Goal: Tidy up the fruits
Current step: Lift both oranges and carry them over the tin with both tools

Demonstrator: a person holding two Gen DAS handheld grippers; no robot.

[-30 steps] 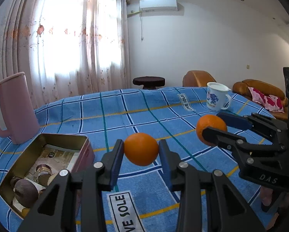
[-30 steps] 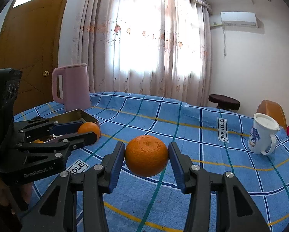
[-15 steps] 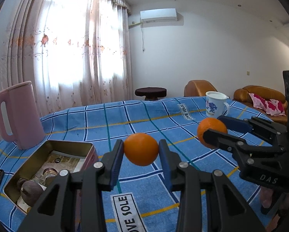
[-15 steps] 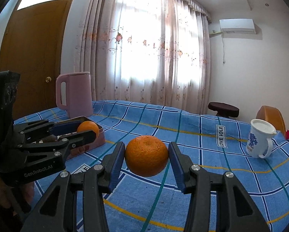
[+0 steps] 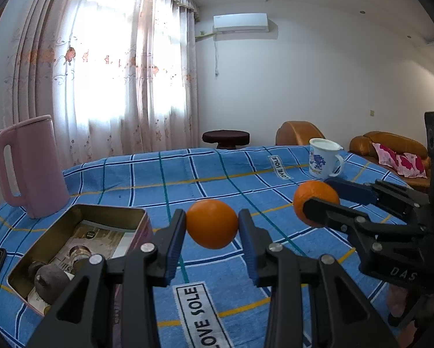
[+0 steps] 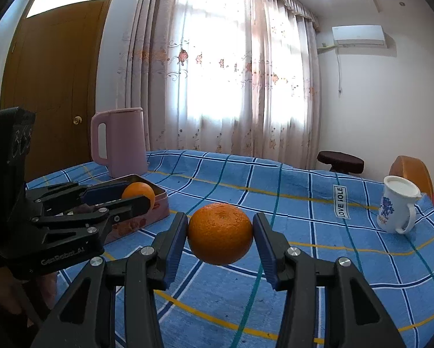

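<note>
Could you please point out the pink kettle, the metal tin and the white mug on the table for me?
pink kettle (image 6: 121,142), right wrist view, front of its body.
metal tin (image 5: 108,209), left wrist view, far rim.
white mug (image 5: 321,159), left wrist view, printed side.

Readable markings: "LOVE SOLE" on white patches of the blue checked tablecloth (image 5: 147,174), seen in both wrist views. "DAS" is embossed on the right gripper (image 5: 318,206) body. "GenRobot.AI" is printed on the left gripper (image 6: 135,195) body.

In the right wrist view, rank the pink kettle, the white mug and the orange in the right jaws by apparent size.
1. pink kettle
2. orange, though it is nearest the lens, so it is inflated
3. white mug
Orange and mug look close; true order unsure.
</note>
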